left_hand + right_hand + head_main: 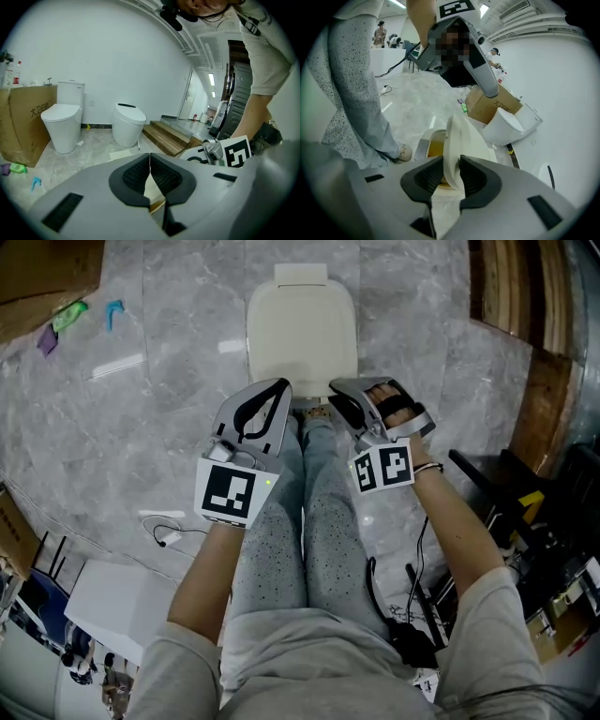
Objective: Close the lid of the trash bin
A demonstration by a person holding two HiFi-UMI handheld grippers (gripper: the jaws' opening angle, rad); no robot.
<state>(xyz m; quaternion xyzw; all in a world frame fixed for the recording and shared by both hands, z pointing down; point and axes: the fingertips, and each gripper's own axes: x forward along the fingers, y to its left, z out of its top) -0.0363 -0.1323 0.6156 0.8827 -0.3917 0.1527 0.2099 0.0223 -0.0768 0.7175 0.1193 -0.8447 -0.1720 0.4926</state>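
On the floor: the trash bin stands just in front of the person's shoe. Its mouth is uncovered and something yellowish shows inside.
Lid: it is raised on the hinge at the bin's far side, tilted, and not yet down on the rim.
Right gripper: the jaws pinch the free edge of the lid, with one pad on each face. They stand wide because this edge is thick. The gripper points steeply down, so I judge that it holds the lid to guide it down and not let it drop.
Left gripper: the jaws are pressed together with nothing between them. It hangs beside the right gripper above the bin and takes no part in the grip; I judge it is only kept out of the lid's way.
Stage: closing is under way, by my estimate about half done.
Risk: the smooth lid could slip from the pads and slam.
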